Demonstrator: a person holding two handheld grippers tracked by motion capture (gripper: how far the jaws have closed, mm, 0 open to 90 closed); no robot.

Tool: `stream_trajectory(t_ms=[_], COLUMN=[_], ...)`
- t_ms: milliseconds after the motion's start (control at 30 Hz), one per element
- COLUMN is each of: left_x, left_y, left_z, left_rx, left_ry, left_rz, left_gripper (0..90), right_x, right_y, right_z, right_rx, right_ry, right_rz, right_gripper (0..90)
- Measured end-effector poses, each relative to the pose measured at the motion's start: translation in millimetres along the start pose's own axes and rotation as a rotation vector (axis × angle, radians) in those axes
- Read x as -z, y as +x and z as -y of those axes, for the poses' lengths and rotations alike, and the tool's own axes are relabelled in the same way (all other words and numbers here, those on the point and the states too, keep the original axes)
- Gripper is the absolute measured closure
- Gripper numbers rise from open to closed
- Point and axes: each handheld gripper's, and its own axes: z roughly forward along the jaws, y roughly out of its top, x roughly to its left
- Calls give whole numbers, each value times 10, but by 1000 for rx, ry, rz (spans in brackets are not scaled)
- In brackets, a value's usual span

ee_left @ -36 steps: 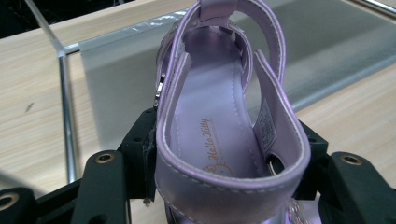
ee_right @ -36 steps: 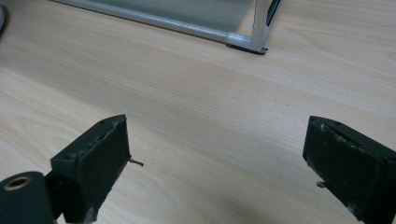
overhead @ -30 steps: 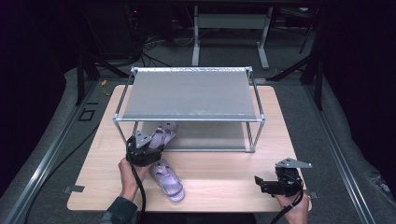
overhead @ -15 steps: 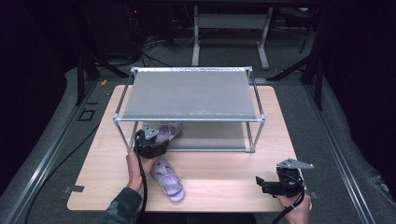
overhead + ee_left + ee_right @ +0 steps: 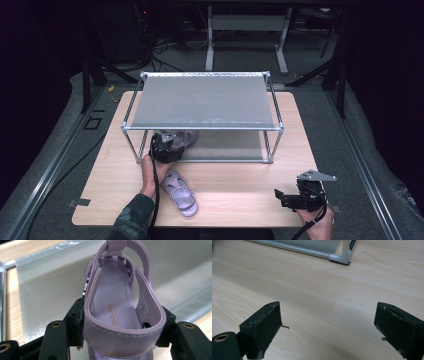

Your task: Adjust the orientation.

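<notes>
Left gripper (image 5: 117,340) pinching a lilac sandal (image 5: 120,315) over the rack's grey lower shelf (image 5: 45,297), right gripper (image 5: 328,327) spread wide above bare wooden table (image 5: 324,297), dark room beyond

The high view looks from above the near edge of the table (image 5: 235,190), forward and down, and it takes in the whole metal rack (image 5: 202,100) from some distance. The left gripper view sits very near the rack, at its front left, and looks into the lower shelf (image 5: 45,285) past a purple sandal (image 5: 117,312). The right gripper view is low over the table (image 5: 317,297), in front of the rack on the right, and faces its front right leg (image 5: 345,251). The high view shares the lower shelf (image 5: 225,145) and sandal (image 5: 180,141) with the left gripper view, and the front right leg (image 5: 272,147) and table with the right gripper view.
</notes>
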Motion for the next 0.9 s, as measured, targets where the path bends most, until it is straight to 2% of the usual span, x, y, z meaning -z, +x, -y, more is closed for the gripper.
stream_trajectory(t_ms=[67, 100, 133, 167, 200, 233, 267, 300, 333, 367, 400, 433, 500, 600, 633, 700, 733, 800, 833, 900], left_x=[-17, -19, -25, -24, -61, -77, -140, -101, -121, -137, -154, -130, -92, -23, -41, 27, 63, 107, 140, 225], left_y=[-1, 12, 10, 23, 8, -1, -57, -11, -6, 13, 16, 53, 86, 102, 53, 79, 97, 75, 76, 73], left_z=[-16, -33, -44, -60, -69, -74, -73, -69, -63, -56, -43, -39, -28, -20, -5, -15, -18, -5, 5, 22], left_rx=[4, -14, -2, -23, 0, 15, 116, 59, 59, 45, 54, 8, -41, -71, 19, 20, 9, 37, 39, 40], left_ry=[0, 2, 5, 19, -8, -13, -91, 6, 20, 38, 40, 92, 118, 142, 76, 84, 77, 43, 40, 48], left_rz=[-17, -23, -8, -10, -2, -7, -86, -82, -61, -21, -19, -12, 2, 13, -2, -12, -4, 33, 41, 37], left_gripper=[406, 406, 406, 406, 406, 406, 405, 403, 400, 394, 384, 373, 334, 303, 286, 276, 264, 253, 243, 241], right_x=[8, 11, 10, 7, 5, 7, 3, 0, 10, 15, 20, 22, 31, 34, 47, 38, 38, 39, 37, 34], right_y=[-5, -9, -13, -14, -15, -12, -9, -7, -11, -14, -15, -16, -17, -14, -19, -17, -15, -8, 0, 13], right_z=[2, 5, 8, 10, 12, 13, 15, 19, 20, 25, 30, 33, 37, 41, 37, 42, 44, 47, 50, 51], right_rx=[1, -1, -2, -4, -2, -2, -3, 0, 2, 1, -2, -4, 0, -4, -2, -3, -4, -8, -6, -3], right_ry=[-4, -4, -5, -5, -2, 3, -3, -12, -3, -3, -4, -5, -7, -19, -2, -12, -12, -14, -15, -12], right_rz=[5, 1, -4, -4, -3, -4, -9, 2, 4, 2, 1, -1, -1, 5, -3, -2, -2, -5, 3, 2], right_gripper=[70, 70, 70, 70, 70, 70, 70, 71, 71, 71, 71, 71, 71, 71, 71, 71, 71, 71, 71, 73])
